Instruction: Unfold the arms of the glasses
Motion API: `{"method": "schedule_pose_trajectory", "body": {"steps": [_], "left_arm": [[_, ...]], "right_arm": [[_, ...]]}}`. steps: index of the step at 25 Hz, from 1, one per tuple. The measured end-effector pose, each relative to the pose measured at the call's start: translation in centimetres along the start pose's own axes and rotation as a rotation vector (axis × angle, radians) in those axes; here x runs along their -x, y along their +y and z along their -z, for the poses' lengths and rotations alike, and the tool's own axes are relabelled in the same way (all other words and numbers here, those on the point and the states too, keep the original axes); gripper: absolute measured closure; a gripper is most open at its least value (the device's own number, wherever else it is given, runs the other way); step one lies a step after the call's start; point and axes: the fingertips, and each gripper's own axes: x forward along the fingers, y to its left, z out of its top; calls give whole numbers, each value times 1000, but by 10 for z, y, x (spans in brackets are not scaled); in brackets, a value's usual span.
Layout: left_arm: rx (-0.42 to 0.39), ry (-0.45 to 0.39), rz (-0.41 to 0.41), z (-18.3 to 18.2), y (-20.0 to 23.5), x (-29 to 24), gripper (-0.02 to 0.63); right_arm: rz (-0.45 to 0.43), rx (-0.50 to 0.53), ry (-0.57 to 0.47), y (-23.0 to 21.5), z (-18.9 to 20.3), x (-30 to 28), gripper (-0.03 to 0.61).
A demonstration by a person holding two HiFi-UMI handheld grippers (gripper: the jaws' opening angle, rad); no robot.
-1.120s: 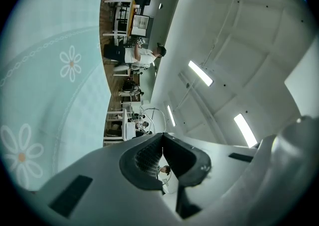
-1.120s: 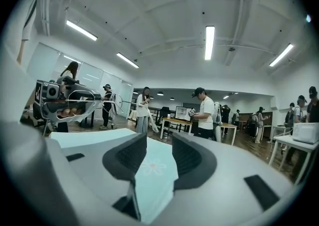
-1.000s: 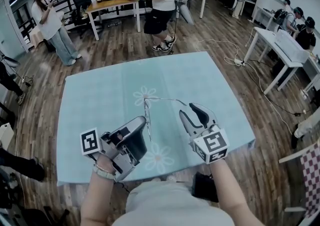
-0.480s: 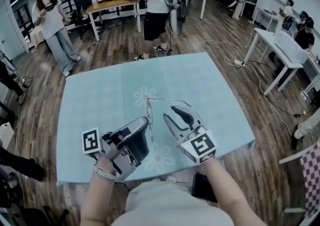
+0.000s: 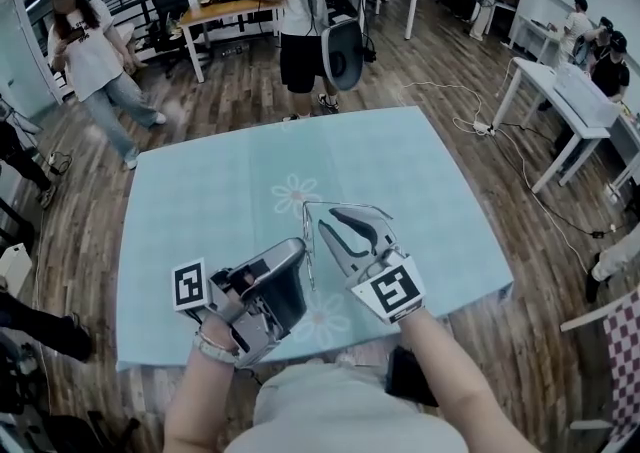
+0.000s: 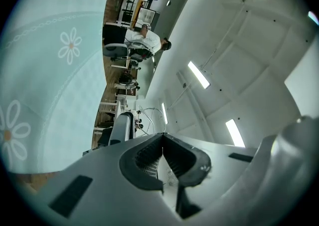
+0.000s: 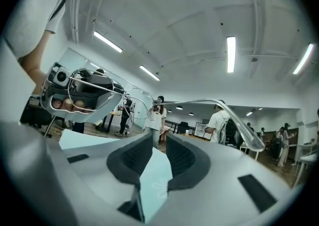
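Busy workroom, this one: plank floor (image 5: 480, 141), a person (image 5: 300, 31) standing just past the far edge of the table (image 5: 200, 201), which was spread in pale blue with printed daisies. Over the near edge of that table, about midway along it, the glasses (image 7: 139, 101) hung in the air with the rims turned edge-on. The left gripper (image 5: 298, 249) had them, its jaws clamped tight on the thin wire frame. One arm (image 7: 246, 134) was already out, running from the frame toward the table's right edge and ending in its clear curved tip. The second arm was too fine to make out.

And here came the change! The right gripper (image 5: 326, 221) had slid in along the near edge, from out by the open arm's tip a second earlier to just beside the frame. Its jaws had just been closing, roughly half narrowed. A gap remained between the pads with nothing in it, so that gripper was empty. The open arm passed above and beyond the jaws. The left gripper had hardly budged.

My read: one arm done, and the right gripper was lining up, jaws trimmed for thin wire, to catch the remaining folded arm near the frame.
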Motion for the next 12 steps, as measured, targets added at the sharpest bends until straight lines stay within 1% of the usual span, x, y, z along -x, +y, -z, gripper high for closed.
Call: {"method": "schedule_pose_trajectory", "body": {"steps": [5,12], "left_arm": [[24,1,12,6,-1,-5,603],[37,1,0,7,3,-1,603]], "right_arm": [[-26,4,-17,3,-7,-8,489],[-55,110,-32,11,-14,-21,489]]}}
